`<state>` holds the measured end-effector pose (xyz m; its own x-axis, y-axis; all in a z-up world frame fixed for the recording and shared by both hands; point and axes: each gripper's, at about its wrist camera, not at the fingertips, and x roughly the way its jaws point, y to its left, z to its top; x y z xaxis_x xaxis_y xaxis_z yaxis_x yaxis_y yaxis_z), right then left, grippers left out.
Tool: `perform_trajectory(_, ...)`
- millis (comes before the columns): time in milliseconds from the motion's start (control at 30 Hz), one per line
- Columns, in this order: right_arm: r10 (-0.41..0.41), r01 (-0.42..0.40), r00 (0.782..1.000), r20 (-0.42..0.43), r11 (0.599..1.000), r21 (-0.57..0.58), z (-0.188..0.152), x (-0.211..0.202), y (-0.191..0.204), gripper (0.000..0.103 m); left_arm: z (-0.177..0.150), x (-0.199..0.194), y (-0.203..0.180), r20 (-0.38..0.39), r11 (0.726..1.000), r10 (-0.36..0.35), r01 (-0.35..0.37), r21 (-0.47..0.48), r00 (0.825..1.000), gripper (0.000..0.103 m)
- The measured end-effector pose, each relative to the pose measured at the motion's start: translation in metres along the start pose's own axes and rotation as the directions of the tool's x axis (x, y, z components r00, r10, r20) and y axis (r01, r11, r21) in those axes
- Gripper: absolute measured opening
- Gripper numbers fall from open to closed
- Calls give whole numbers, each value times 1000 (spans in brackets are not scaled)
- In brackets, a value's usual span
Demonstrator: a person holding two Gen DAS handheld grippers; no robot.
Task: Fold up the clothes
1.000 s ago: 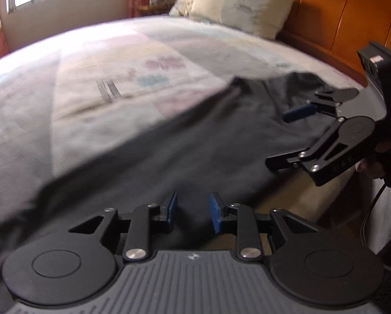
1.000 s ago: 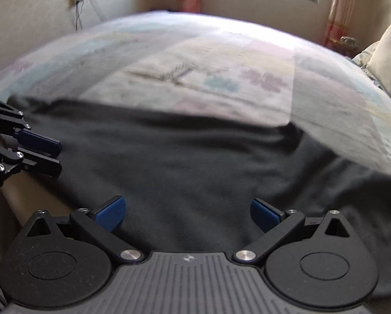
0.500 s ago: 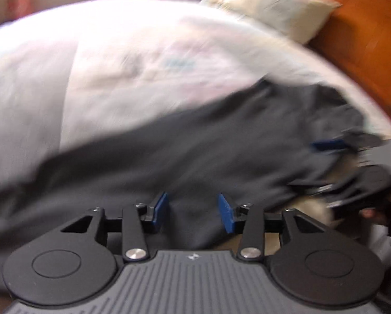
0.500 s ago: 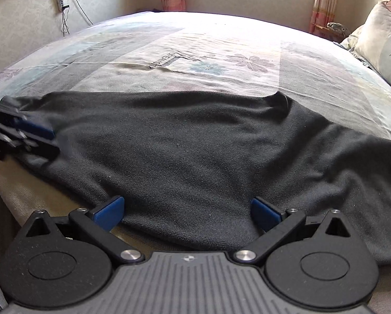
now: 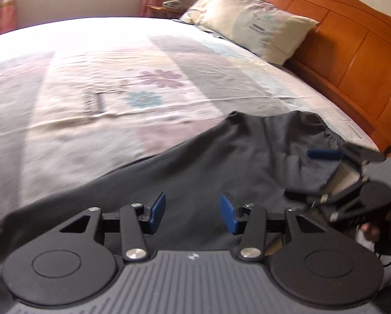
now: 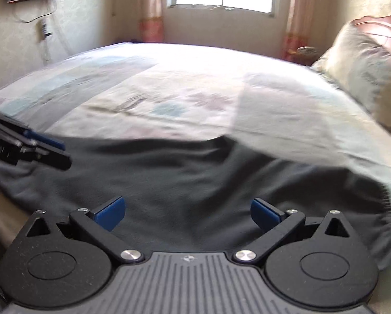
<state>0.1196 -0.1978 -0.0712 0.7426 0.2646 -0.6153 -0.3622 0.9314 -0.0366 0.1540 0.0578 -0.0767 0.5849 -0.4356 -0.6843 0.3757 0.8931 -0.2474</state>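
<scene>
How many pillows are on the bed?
2. One big pale pillow leans against the wooden headboard. A second pillow peeks out behind it, toward the window side, mostly hidden. More may lie out of view.

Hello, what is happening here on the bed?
A person with a gripper in each hand is folding a dark grey garment spread along the near edge of the bed. Both the left gripper and the right gripper are open above the cloth, holding nothing.
</scene>
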Motion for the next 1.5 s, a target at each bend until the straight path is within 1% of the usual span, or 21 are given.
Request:
perform_trajectory(100, -90, 90, 996, 4, 995, 54, 1, -2, -35, 103, 13, 23, -8, 9, 998, -55, 55, 7, 998, 47)
perform_trajectory(133, -110, 110, 994, -7, 991, 79, -1, -1, -47, 103, 16, 33, -8, 1, 999, -49, 49, 2, 999, 47)
perform_trajectory(200, -153, 155, 988, -32, 979, 133, -6, 0, -69, 103, 19, 54, -3, -46, 999, 1, -3, -36, 999, 47)
perform_trajectory(300, -169, 184, 982, -88, 961, 208, -21, 6, -95, 103, 24, 63, 13, -2, 992, 77, -77, -99, 997, 41)
perform_trajectory(400, -166, 191, 979, -120, 952, 240, -38, 13, -106, 103, 35, 56, 18, 34, 983, 116, -110, -146, 993, 39)
perform_trajectory(500, -170, 195, 978, -120, 951, 240, -48, 16, -106, 103, 31, 56, 6, 10, 994, 11, -10, -108, 1000, 44)
perform_trajectory(600, -179, 200, 978, -110, 954, 223, -44, 14, -106, 103, 26, 56, -7, -21, 992, -102, 100, -70, 995, 47)
perform_trajectory(633, -183, 201, 978, -99, 955, 219, -42, 14, -106, 103, 23, 62, -10, -27, 991, -116, 114, -66, 993, 47)
perform_trajectory(733, -189, 198, 980, -61, 958, 208, -36, 12, -112, 103, 26, 83, -2, -7, 993, -70, 69, -99, 998, 44)
perform_trajectory(767, -194, 205, 978, -70, 957, 205, -36, 14, -115, 103, 30, 87, 5, 19, 989, -68, 70, -133, 998, 44)
perform_trajectory(833, -207, 226, 972, -109, 951, 211, -45, 19, -127, 103, 38, 89, 1, 18, 990, -38, 40, -132, 999, 40)
perform_trajectory(933, -196, 218, 975, -104, 933, 287, -51, 10, -148, 103, 50, 90, -8, 11, 993, 10, -8, -122, 1000, 37)
perform_trajectory(1000, -230, 248, 969, -94, 924, 291, -46, 2, -151, 103, 53, 85, -22, 37, 995, -47, 50, -91, 998, 40)
perform_trajectory(1033, -225, 236, 972, -71, 924, 300, -42, -1, -151, 103, 54, 87, -29, 37, 991, -103, 105, -83, 994, 44)
perform_trajectory(1100, -175, 169, 985, -11, 935, 313, -35, 0, -152, 103, 58, 102, -46, 21, 983, -177, 178, -42, 984, 45)
perform_trajectory(1200, -157, 149, 987, 15, 956, 251, -25, 17, -150, 103, 68, 132, -55, 13, 981, -189, 189, -36, 982, 45)
perform_trajectory(1267, -211, 210, 977, -16, 957, 201, -25, 30, -156, 103, 75, 146, -46, 17, 993, -76, 78, -86, 997, 44)
perform_trajectory(1300, -262, 268, 963, -58, 942, 201, -29, 36, -164, 103, 78, 153, -41, 17, 993, -15, 17, -113, 1000, 39)
perform_trajectory(1333, -294, 306, 952, -89, 927, 216, -37, 38, -176, 103, 80, 153, -35, 15, 989, -8, 10, -150, 1000, 39)
perform_trajectory(1400, -282, 292, 956, -77, 923, 249, -44, 27, -190, 103, 83, 151, -23, 10, 974, -16, 18, -225, 1000, 39)
perform_trajectory(1500, -300, 302, 953, -48, 920, 251, -36, 11, -190, 103, 85, 133, -33, 41, 982, -9, 16, -187, 999, 41)
